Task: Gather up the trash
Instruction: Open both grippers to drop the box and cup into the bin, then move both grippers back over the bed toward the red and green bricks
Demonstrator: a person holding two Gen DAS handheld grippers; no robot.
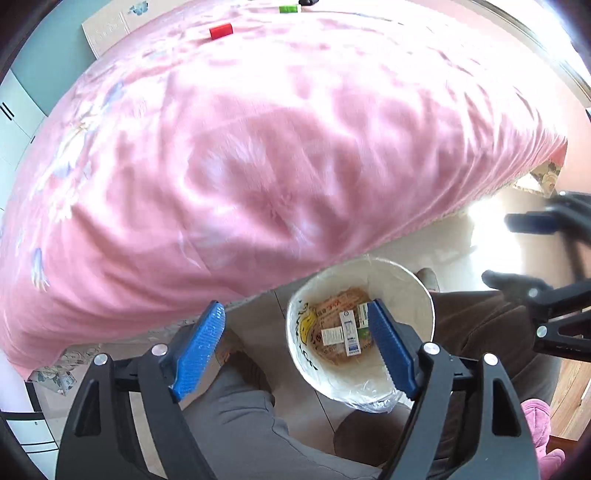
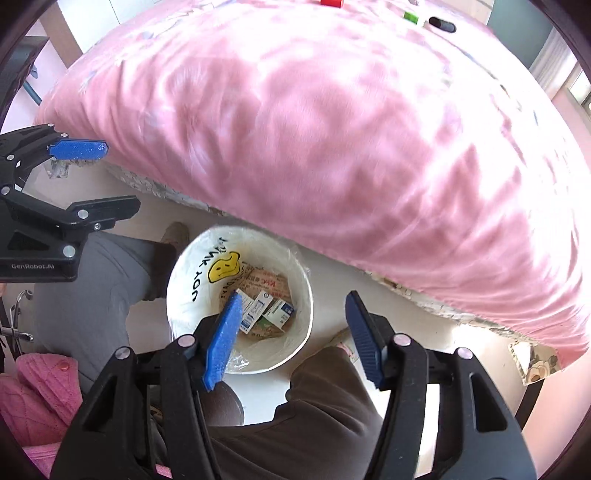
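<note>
A white bin point(image 1: 406, 280) with a clear plastic liner and a yellow smiley print stands on the floor beside the bed. Inside it lie several small cartons point(image 1: 349, 332) on brown paper packaging. My left gripper point(image 1: 295, 308) hangs high above the bin's left side, open and with nothing between its blue pads. In the right wrist view the same bin point(image 2: 192, 266) and cartons point(image 2: 266, 306) sit below my right gripper point(image 2: 293, 295), which is also open and holds nothing. Each gripper shows in the other's view: right gripper point(image 1: 496, 248), left gripper point(image 2: 123, 177).
A bed under a pink blanket point(image 1: 258, 166) fills the upper part of both views. Far across it lie a red item point(image 1: 221, 30), a green item point(image 1: 289, 8) and a black item point(image 2: 442, 24). A person's trouser legs point(image 1: 236, 413) flank the bin.
</note>
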